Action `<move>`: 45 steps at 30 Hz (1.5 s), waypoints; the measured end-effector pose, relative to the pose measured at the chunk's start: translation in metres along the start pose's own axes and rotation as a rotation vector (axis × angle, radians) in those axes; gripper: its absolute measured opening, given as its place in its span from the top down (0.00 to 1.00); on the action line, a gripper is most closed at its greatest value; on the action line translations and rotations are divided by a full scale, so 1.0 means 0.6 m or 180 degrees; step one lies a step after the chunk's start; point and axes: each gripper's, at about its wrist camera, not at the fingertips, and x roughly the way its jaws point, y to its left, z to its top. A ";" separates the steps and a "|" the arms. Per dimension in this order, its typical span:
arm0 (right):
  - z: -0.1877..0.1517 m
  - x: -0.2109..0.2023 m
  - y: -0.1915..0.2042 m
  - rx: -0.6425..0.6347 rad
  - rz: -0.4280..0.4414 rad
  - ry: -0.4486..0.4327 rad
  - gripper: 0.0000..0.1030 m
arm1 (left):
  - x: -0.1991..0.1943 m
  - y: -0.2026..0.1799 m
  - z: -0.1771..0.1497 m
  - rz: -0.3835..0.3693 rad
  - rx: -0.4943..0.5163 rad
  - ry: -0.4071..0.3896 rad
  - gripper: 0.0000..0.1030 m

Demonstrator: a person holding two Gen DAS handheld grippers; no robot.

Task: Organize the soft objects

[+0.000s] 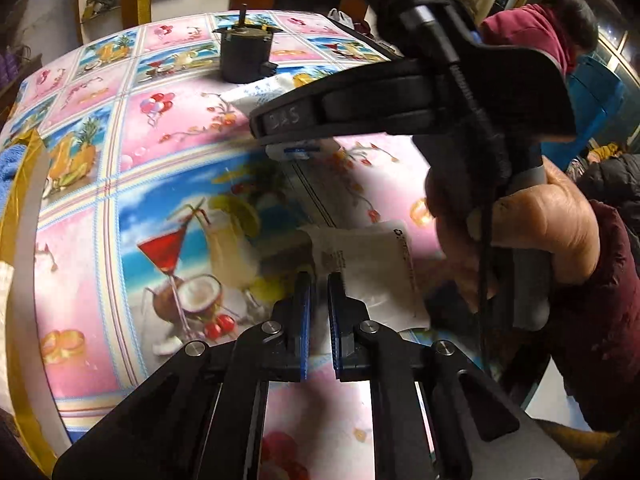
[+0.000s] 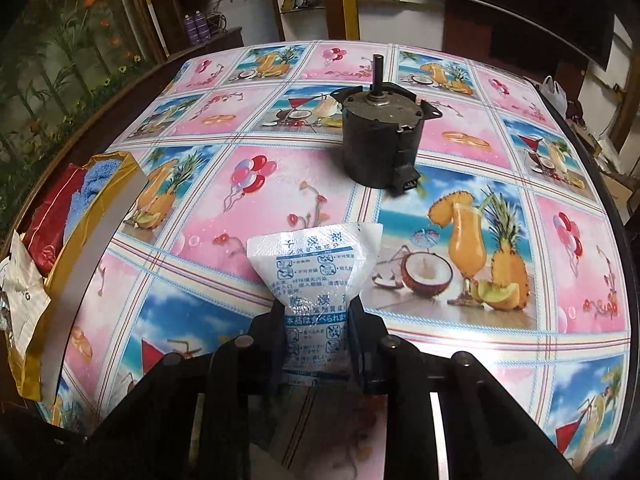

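Observation:
My right gripper [image 2: 316, 320] is shut on a white desiccant packet [image 2: 316, 272] with blue print and holds it above the table. From the left wrist view that gripper [image 1: 264, 124] crosses the upper middle with the packet [image 1: 260, 92] showing past it. My left gripper [image 1: 319, 280] hangs over the table with its jaws nearly together and nothing between them. A second white packet [image 1: 372, 268] lies flat on the tablecloth just beyond its right finger. A gold box [image 2: 80, 216] at the left edge holds a blue towel [image 2: 94, 184] and a red bag [image 2: 52, 216].
A black electric motor [image 2: 380, 140] with an upright shaft stands mid-table; it also shows in the left wrist view [image 1: 246, 54]. The tablecloth [image 2: 560, 260] has a bright fruit and drink print. A person in a maroon top [image 1: 532, 36] is behind the table. Shelves line the back wall.

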 end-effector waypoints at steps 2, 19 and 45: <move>-0.010 -0.017 -0.006 0.0038 -0.0001 -0.0030 0.75 | -0.007 -0.001 -0.004 -0.0098 -0.0049 -0.0040 0.93; -0.067 -0.144 -0.100 0.0534 0.0361 -0.0341 0.75 | 0.023 -0.048 0.032 -0.0303 0.0761 -0.0005 0.30; -0.065 -0.147 0.007 0.0199 0.0639 -0.0306 0.75 | -0.161 0.106 -0.022 -0.0315 -0.0692 -0.0804 0.89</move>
